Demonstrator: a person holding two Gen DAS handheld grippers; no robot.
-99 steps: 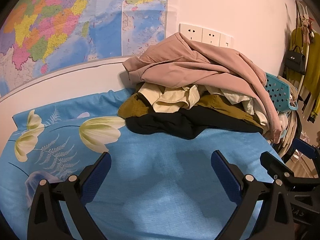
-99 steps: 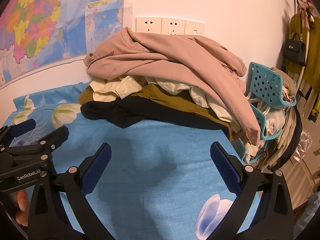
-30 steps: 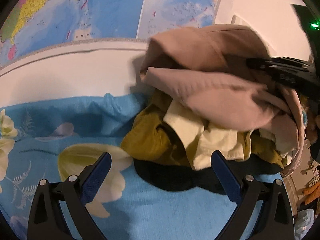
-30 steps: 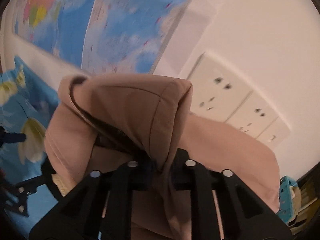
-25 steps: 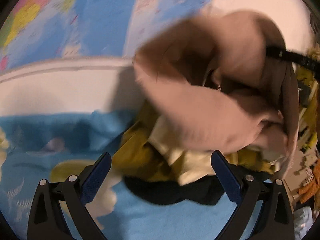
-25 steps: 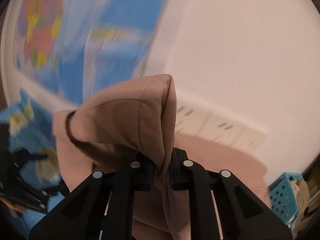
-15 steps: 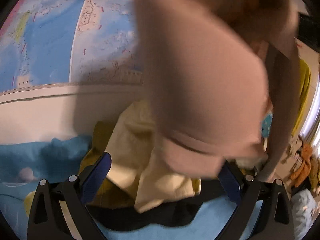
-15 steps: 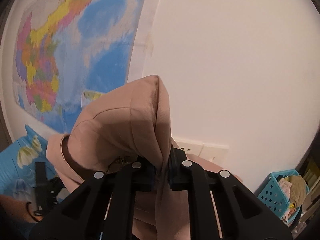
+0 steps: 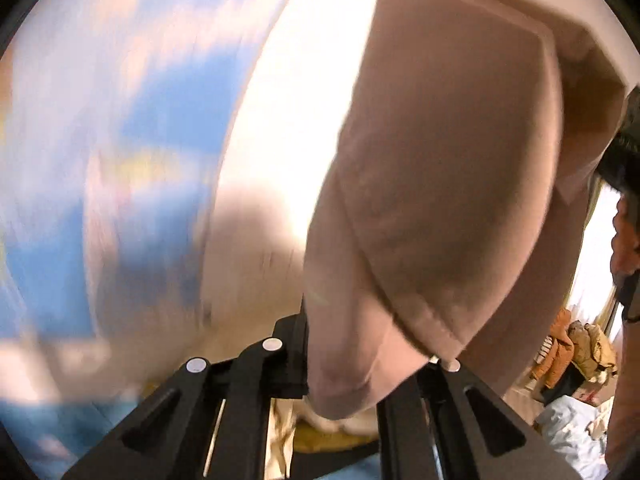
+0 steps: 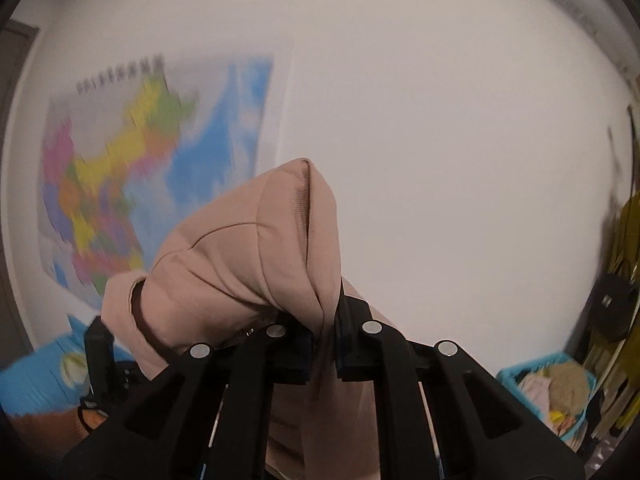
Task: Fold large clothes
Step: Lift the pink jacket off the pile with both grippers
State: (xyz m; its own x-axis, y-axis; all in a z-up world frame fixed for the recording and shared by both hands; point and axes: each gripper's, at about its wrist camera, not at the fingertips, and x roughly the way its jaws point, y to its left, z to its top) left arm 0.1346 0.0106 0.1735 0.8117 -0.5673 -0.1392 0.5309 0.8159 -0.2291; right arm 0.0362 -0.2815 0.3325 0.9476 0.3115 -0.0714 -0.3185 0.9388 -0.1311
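Right gripper [image 10: 323,350] clamped on dusty-pink knit garment [image 10: 248,248], bunched above its jaws; left gripper [image 9: 340,364] pinches a fold too, probably lifting it to spread.

This is a lived-in bedroom in a home: a colourful wall map [image 10: 132,184] hangs on the plain white wall [image 10: 440,140] at the far left, and below it lies a blue bedsheet [image 10: 36,376] printed with pale flowers. At the right edge a black handbag [image 10: 612,312] and yellow-green clothes [image 10: 628,232] hang by the wall, and a turquoise plastic basket [image 10: 532,364] below them is stuffed with laundry. The left wrist view adds more jackets and clothes heaped [image 9: 576,344] at the far right, near a bright window.
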